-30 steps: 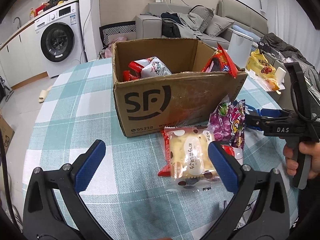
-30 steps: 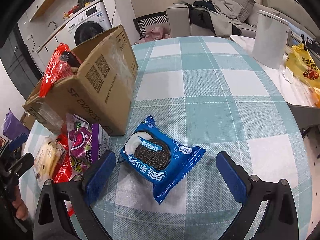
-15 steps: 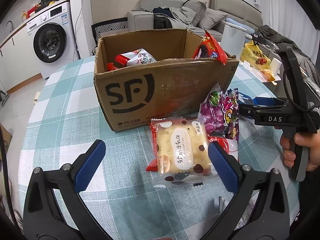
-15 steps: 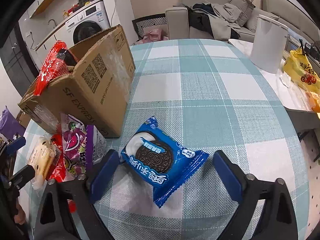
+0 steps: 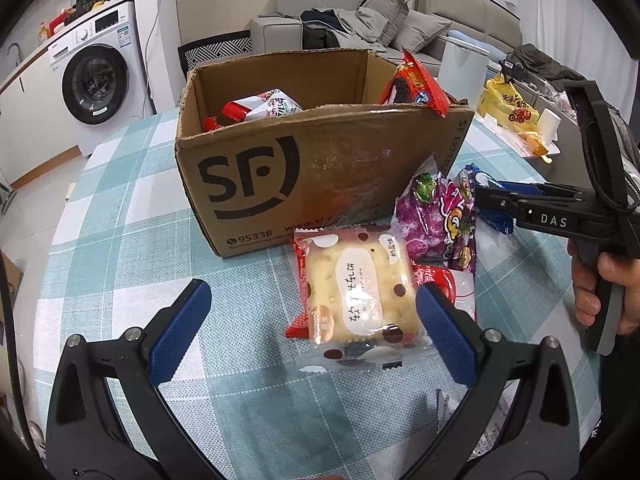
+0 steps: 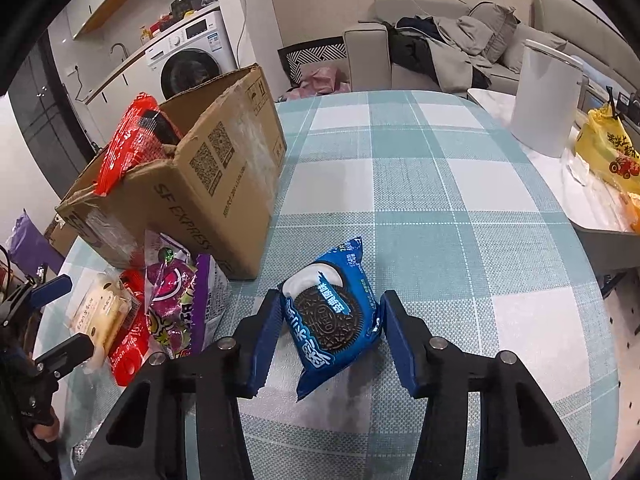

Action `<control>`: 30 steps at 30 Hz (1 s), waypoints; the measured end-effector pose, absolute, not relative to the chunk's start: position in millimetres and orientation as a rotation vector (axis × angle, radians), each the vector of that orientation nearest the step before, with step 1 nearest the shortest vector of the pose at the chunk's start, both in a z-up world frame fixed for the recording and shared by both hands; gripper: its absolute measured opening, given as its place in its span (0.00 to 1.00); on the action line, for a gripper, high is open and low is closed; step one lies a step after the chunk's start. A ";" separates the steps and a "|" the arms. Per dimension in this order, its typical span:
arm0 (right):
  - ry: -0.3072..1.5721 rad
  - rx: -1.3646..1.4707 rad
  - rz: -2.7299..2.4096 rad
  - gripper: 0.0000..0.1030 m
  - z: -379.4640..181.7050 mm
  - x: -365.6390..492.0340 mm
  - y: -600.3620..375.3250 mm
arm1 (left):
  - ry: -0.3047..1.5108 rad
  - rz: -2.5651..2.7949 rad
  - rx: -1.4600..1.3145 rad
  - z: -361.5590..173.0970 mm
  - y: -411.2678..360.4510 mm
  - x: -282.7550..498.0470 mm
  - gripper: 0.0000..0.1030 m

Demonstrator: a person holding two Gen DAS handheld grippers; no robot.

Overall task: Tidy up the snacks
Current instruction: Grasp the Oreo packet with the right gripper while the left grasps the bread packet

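Box (image 5: 320, 168): "SF", "95338", "SF EXPRESS"
My right gripper (image 6: 329, 322): clamping blue Oreo packet (image 6: 332, 316)
My left gripper (image 5: 312, 320): spread wide, empty

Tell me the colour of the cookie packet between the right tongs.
Blue cookie packet, picturing a black sandwich cookie; clearest in the right wrist view.

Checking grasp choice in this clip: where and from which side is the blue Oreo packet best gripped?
Across its puffed middle, on the two long side edges, coming in low from the near end along the table. The blue Oreo packet lies flat with crimped ends fore and aft, and the right gripper already straddles those sides, fingers closing in.
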State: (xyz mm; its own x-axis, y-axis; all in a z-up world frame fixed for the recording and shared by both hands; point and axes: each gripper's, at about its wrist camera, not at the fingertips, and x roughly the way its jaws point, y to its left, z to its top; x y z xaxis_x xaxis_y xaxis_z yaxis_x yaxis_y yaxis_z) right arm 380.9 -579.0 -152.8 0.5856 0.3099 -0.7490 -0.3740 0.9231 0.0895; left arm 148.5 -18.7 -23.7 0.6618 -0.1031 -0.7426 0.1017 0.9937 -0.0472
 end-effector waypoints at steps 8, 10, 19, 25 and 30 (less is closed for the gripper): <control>0.847 -0.055 0.415 0.46 -148.4 378.6 -582.5 | 0.845 -0.123 -0.002 -24.9 -18.6 148.5 0.99; 0.842 -0.051 0.417 0.46 -146.9 377.4 -583.1 | 0.846 -0.125 -0.003 -25.3 -18.2 148.2 0.99; 0.827 -0.049 0.434 0.46 -143.5 376.6 -581.9 | 0.861 -0.158 -0.026 -28.4 -18.8 147.8 0.99; 0.829 -0.052 0.437 0.46 -143.8 376.5 -581.6 | 0.900 -0.099 -0.005 -41.7 -17.4 155.5 0.99; 0.831 -0.052 0.437 0.46 -143.7 376.5 -581.7 | 0.906 -0.119 -0.020 -45.3 -13.6 157.7 0.86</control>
